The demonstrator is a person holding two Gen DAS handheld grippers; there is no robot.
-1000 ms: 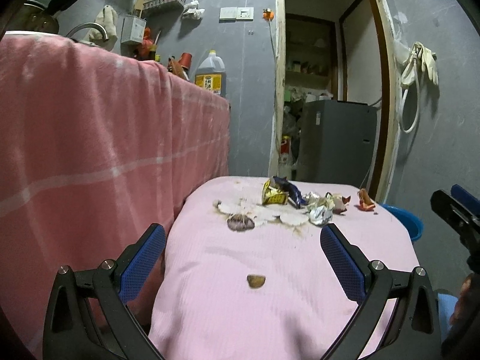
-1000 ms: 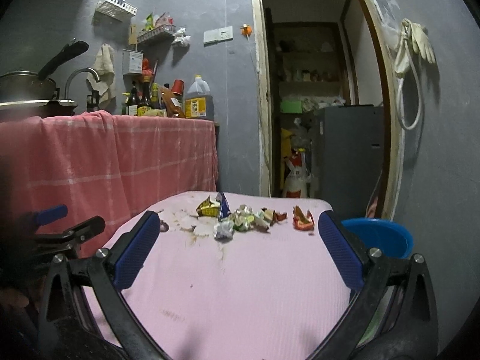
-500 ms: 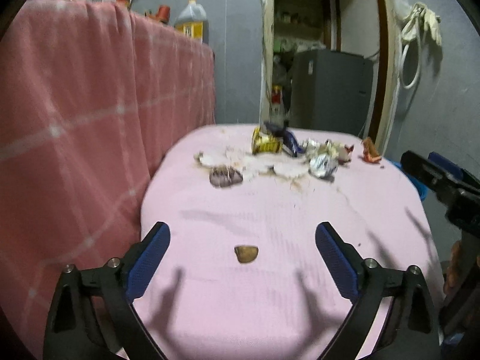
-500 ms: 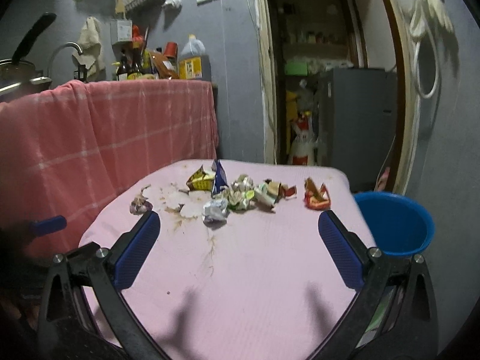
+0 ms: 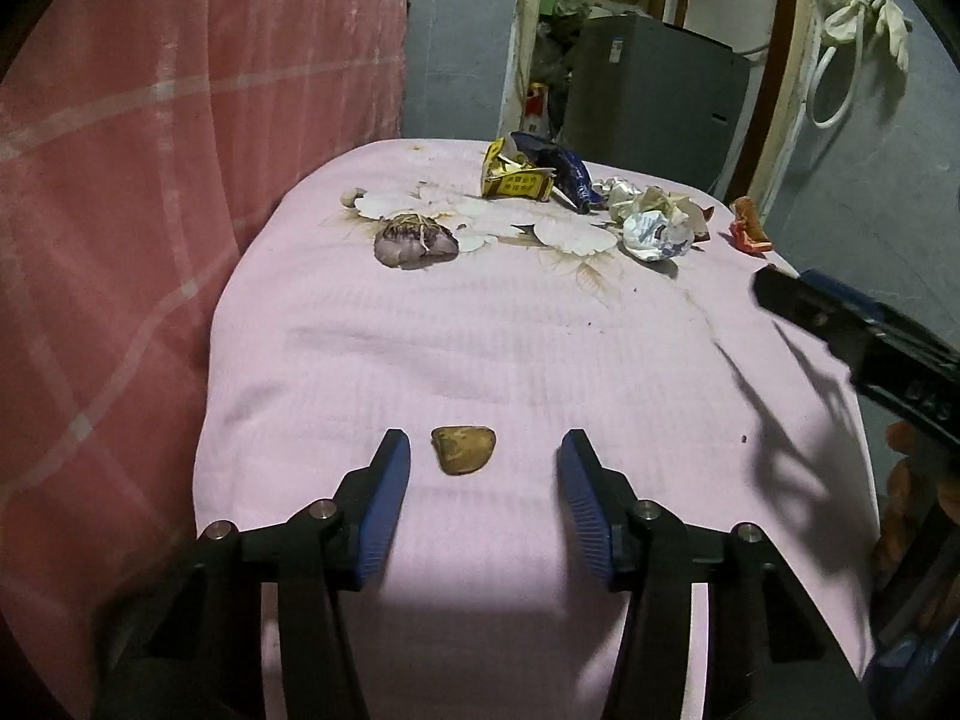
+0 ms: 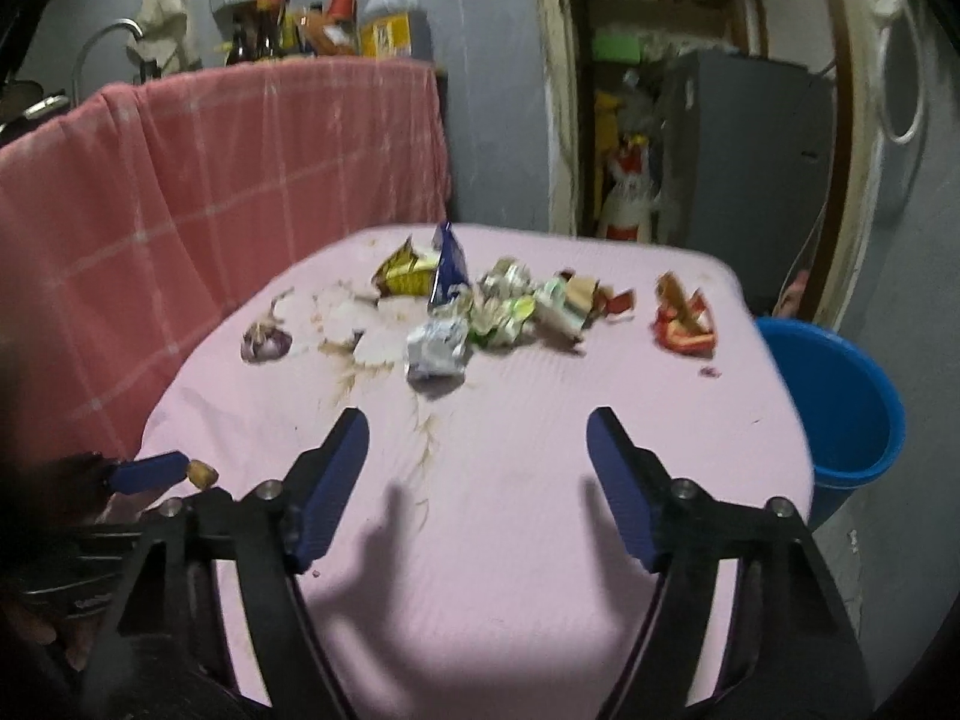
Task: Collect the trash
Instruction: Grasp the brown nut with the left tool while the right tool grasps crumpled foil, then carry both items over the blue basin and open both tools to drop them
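Closing-in on a first pickup; nothing lifted yet. Brings the left hand-held gripper (image 5: 485, 443) low over the pink-covered desk (image 5: 540, 348), nearer than a second ago and tilted further down. Narrows its jaws just now from full spread to about half, framing the small brown scrap (image 5: 463, 449) between the blue pads without touching it, bare cloth on both sides. Leaves that scrap flat on the near part of the desk, clear across from the blue bucket (image 6: 840, 414) and well apart from it.

Carries the right hand-held gripper (image 6: 477, 420) forward and down too, on the bucket's side of the desk. Narrows its jaws somewhat as well, yet keeps them wide and empty, with only cloth between. Points it toward the crumpled white wrapper (image 6: 438, 348) at the front of the trash heap, further from the bucket than the red wrapper (image 6: 684, 324). Shows the red wrapper nearest the bucket, close to the desk edge beside it.

Suggests, as a judgement, a pinch on the scrap as the left side's next move, then a carry over the whole desk to the bucket. Risks a miss: small, flat, hard-looking piece on soft cloth, likely to slip or drag fabric into the pads.
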